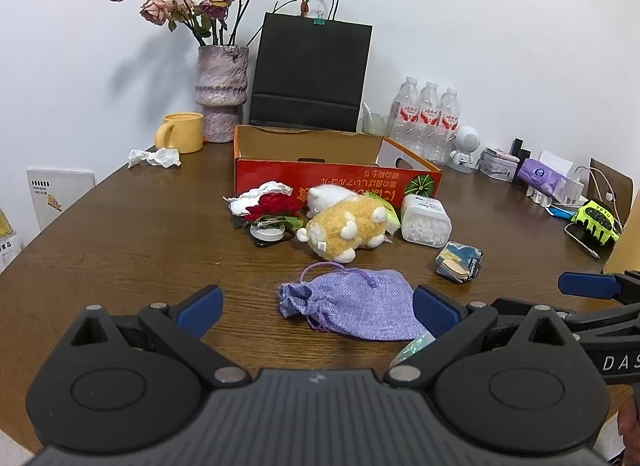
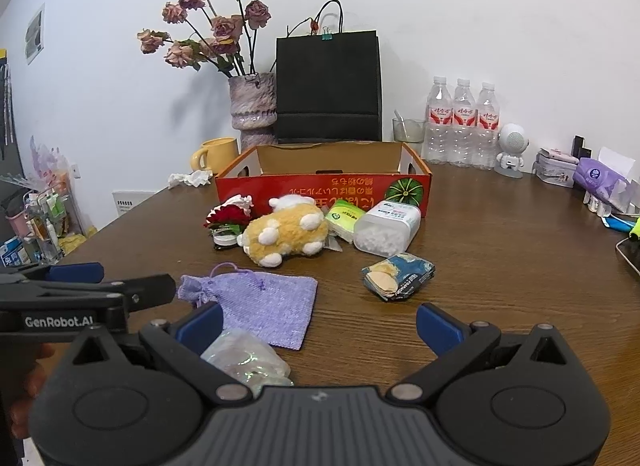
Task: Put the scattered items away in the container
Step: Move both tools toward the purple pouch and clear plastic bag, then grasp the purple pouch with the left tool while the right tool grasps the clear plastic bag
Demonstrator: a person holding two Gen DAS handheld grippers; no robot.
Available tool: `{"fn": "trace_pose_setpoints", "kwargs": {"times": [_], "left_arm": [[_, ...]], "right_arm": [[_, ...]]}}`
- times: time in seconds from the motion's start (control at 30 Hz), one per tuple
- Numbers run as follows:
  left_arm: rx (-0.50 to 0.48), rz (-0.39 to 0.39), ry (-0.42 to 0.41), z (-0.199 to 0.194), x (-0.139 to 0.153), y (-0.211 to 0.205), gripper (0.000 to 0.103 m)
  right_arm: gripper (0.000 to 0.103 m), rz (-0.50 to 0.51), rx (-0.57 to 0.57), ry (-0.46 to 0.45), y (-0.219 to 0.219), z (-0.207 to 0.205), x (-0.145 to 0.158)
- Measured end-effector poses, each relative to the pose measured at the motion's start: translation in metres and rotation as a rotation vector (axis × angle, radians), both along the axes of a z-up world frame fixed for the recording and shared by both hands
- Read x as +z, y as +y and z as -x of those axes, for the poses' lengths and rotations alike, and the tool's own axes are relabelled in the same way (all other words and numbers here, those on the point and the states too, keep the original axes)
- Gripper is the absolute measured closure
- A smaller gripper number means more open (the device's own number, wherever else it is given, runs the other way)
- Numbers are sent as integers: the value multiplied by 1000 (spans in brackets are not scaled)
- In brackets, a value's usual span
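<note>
An open red cardboard box (image 1: 336, 181) (image 2: 320, 189) stands mid-table. In front of it lie a yellow plush toy (image 1: 344, 225) (image 2: 286, 231), a red flower ornament (image 1: 274, 205) (image 2: 226, 217), a clear tub of white pellets (image 1: 426, 219) (image 2: 386, 227), a green packet (image 2: 344, 215), a blue snack pack (image 1: 459, 262) (image 2: 398, 276) and a purple drawstring pouch (image 1: 352, 306) (image 2: 260, 300). A clear plastic wrapper (image 2: 248, 358) (image 1: 412, 348) lies nearest. My left gripper (image 1: 318, 308) is open just before the pouch. My right gripper (image 2: 320, 324) is open and empty, the wrapper by its left finger.
A vase of dried roses (image 1: 220, 93), black paper bag (image 1: 310, 73), yellow mug (image 1: 182, 131), crumpled tissue (image 1: 154, 157) and three water bottles (image 1: 426, 117) stand at the back. A small white robot figure (image 2: 512, 149), tissue pack (image 2: 600, 179) and cables sit right.
</note>
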State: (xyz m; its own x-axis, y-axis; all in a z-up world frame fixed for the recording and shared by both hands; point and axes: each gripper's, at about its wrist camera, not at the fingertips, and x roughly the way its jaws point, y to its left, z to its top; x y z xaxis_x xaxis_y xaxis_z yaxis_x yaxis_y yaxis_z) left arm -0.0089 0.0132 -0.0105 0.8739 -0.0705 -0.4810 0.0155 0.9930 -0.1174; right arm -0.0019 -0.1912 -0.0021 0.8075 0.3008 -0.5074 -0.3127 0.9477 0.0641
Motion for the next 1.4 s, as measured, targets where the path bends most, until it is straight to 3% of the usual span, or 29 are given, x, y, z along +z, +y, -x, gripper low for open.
{"fn": "trace_pose_setpoints", "kwargs": {"times": [0.3, 0.53, 0.63, 0.73, 0.77, 0.97, 1.1, 1.2, 1.23, 1.27, 1.33, 1.4], "left_arm": [[31, 15, 25, 3, -7, 12, 0], [44, 38, 69, -4, -18, 18, 0], [37, 46, 86, -13, -23, 16, 0], [37, 45, 100, -24, -29, 11, 0], [39, 44, 105, -29, -31, 9, 0], [66, 24, 132, -61, -42, -5, 0], [98, 4, 141, -80, -46, -11, 0], [106, 7, 197, -93, -54, -11, 1], [104, -1, 185, -93, -54, -12, 9], [95, -8, 176, -93, -54, -13, 27], [72, 3, 166, -93, -51, -13, 48], [55, 40, 166, -93, -50, -10, 58]], "right_arm": [[0, 6, 45, 24, 8, 1, -8], [2, 5, 106, 114, 23, -9, -33], [12, 8, 121, 148, 30, -15, -46], [32, 2, 114, 164, 29, -19, -54], [44, 1, 110, 163, 27, -20, -55], [57, -39, 85, 134, 5, -26, -54], [59, -50, 55, 109, -9, -32, -52], [59, -60, 45, 107, -14, -38, -51], [59, -64, 43, 105, -16, -39, -51], [59, -67, 43, 103, -17, -40, -51], [59, -73, 45, 100, -19, -43, -50], [59, -78, 48, 100, -20, -46, -50]]}}
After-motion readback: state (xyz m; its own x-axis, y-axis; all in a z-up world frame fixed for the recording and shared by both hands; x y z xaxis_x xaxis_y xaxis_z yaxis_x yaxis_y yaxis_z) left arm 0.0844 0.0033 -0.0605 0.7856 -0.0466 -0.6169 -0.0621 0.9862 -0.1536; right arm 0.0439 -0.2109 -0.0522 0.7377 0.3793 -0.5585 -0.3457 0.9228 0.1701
